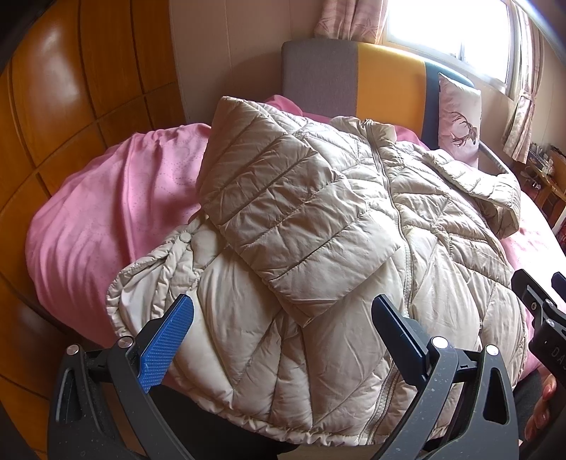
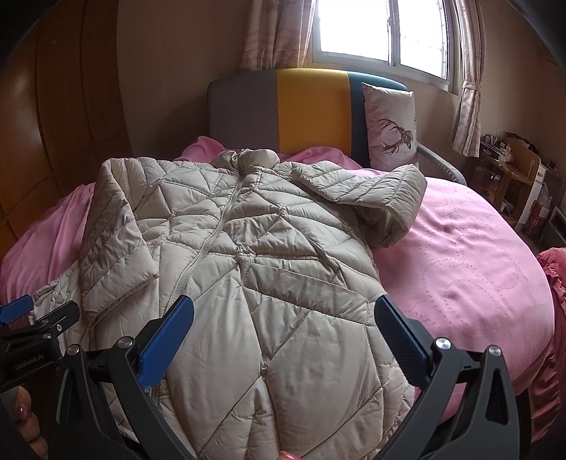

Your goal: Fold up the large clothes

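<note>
Coat (image 2: 247, 254): flat past both fingers — ready for folding.
Sleeve (image 1: 283, 212): folded in already.
Left gripper (image 1: 283, 336): wide open, empty.
Right gripper (image 2: 283, 336): wide open, empty.

Home bedroom, pink-sheeted bed (image 2: 477, 269), padded headboard (image 2: 307, 109), curtained window (image 2: 382, 32)

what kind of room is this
Most likely a home bedroom. A bed with a pink cover stands against a padded headboard, a deer-print pillow leans on it, and a curtained window is behind. A puffer jacket lies on the bed.
</note>
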Demonstrator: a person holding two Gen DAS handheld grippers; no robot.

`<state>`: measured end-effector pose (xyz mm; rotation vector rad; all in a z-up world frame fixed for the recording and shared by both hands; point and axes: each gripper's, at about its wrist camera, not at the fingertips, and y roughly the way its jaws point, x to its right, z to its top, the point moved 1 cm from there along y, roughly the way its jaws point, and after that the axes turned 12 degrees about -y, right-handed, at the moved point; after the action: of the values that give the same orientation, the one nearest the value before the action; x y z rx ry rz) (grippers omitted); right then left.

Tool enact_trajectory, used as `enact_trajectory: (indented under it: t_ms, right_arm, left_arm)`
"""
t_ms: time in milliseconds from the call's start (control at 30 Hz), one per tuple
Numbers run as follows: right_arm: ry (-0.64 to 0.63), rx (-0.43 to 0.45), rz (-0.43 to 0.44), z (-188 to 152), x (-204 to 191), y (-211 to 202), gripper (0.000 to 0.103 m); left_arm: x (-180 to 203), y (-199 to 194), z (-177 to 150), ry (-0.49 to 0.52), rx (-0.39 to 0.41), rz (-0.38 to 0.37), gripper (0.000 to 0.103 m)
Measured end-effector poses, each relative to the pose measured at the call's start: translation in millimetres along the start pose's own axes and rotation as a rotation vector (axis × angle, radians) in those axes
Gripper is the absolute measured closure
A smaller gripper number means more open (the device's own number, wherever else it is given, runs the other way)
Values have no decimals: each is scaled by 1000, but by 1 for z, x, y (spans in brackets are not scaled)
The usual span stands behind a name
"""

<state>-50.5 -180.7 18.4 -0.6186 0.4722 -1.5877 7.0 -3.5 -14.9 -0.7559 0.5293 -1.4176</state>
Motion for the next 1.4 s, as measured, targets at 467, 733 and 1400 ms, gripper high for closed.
enact_trajectory:
  t_ms: [467,733,1400]
  right_arm:
    - [29,36,70,1,10,2,2]
    - [97,-37,78,-10,71,27,2]
    - [173,-215,315,-54,111,80,66]
  left_arm:
    - [-7,8,5,4,-60,-54,3]
    - [-53,21,34,7,87,-11,3]
    - [-131,86,21,-46,-118,-141,79]
